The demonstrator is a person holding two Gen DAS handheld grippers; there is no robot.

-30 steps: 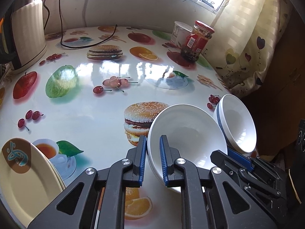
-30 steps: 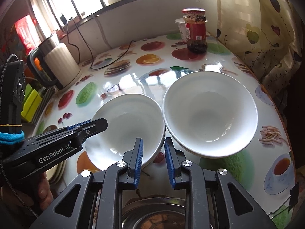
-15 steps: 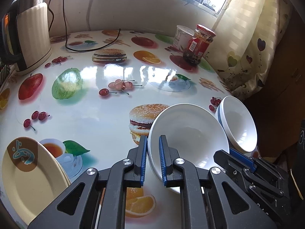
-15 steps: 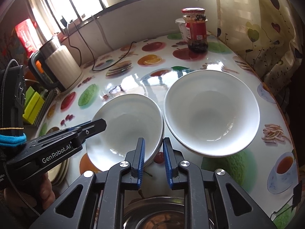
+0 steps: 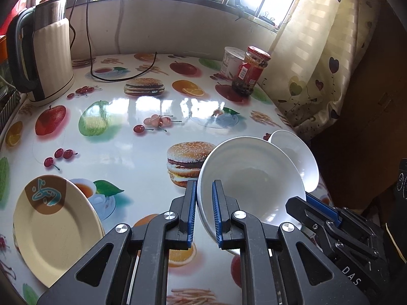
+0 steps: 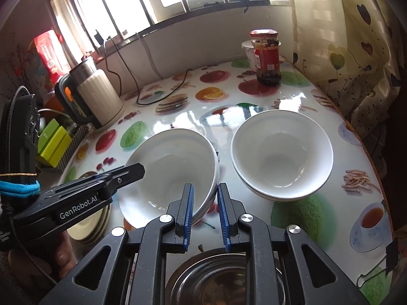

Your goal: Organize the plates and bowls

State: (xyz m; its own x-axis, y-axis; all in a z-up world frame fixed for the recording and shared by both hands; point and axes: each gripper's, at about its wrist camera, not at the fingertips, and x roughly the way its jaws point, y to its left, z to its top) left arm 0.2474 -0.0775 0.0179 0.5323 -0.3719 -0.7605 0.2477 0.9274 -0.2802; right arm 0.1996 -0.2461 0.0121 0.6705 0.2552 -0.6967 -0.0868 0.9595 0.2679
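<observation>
My left gripper (image 5: 204, 190) is shut on the rim of a white bowl (image 5: 250, 178) and holds it tilted above the table; the same bowl (image 6: 170, 172) shows in the right wrist view with the left gripper (image 6: 132, 171) on its left rim. My right gripper (image 6: 205, 195) is open, its jaws on either side of that bowl's right rim. A second white bowl (image 6: 282, 155) sits on the table to the right, also seen in the left wrist view (image 5: 300, 157). Cream plates (image 5: 56, 228) are stacked at the front left.
A steel bowl (image 6: 223, 279) lies under my right gripper. A kettle (image 5: 48, 58) with its cord stands at the back left. A sauce jar (image 6: 267, 58) and a white cup (image 5: 231, 61) stand at the back right. The table edge and curtain (image 6: 356, 81) are to the right.
My right gripper has let go of the second bowl, which now rests on the table, and moved left around the held bowl's rim. The left gripper has lifted and tipped back slightly.
</observation>
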